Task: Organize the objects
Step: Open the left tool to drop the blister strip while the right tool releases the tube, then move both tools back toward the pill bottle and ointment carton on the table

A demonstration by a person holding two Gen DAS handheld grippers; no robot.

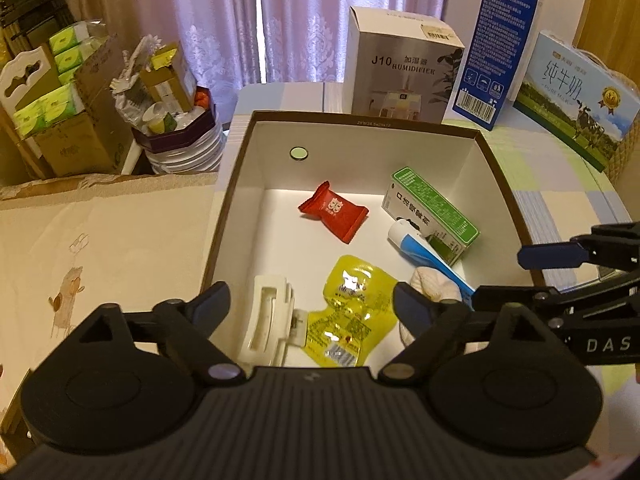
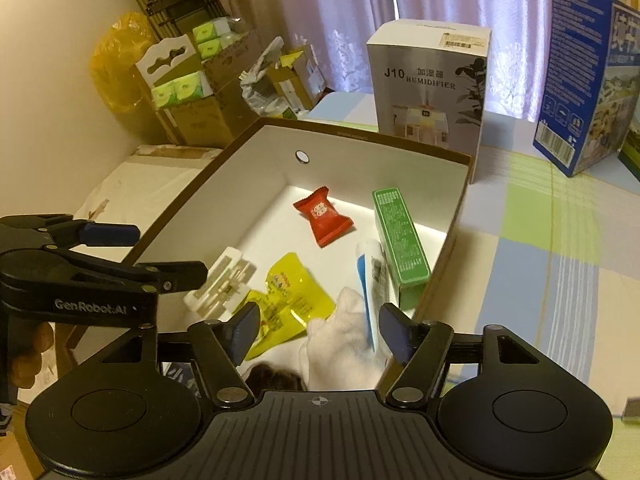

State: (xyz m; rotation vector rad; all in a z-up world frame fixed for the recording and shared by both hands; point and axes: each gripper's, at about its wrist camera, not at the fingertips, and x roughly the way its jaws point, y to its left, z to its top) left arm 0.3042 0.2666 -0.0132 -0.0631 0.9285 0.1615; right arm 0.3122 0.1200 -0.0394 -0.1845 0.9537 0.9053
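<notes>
Both the left gripper (image 1: 310, 304) and right gripper (image 2: 318, 330) hover with jaws released and empty over the open box (image 1: 360, 120), lower centre of frame, holding a red sachet (image 1: 333, 211) and white sock (image 2: 344, 344).

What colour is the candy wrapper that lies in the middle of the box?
Red, with a small pale print. The candy wrapper shows best in the left wrist view.

- Looks like someone's home, probably a bedroom or spare room.
- Lilac curtains (image 1: 224, 20) with lace sheers cover the window.
- Cardboard cartons of tissue packs (image 1: 60, 80) are piled up in the corner.
- A humidifier box (image 1: 400, 68) and a milk carton pack (image 1: 576, 96) sit on a pastel checked tablecloth (image 2: 540, 260).
</notes>
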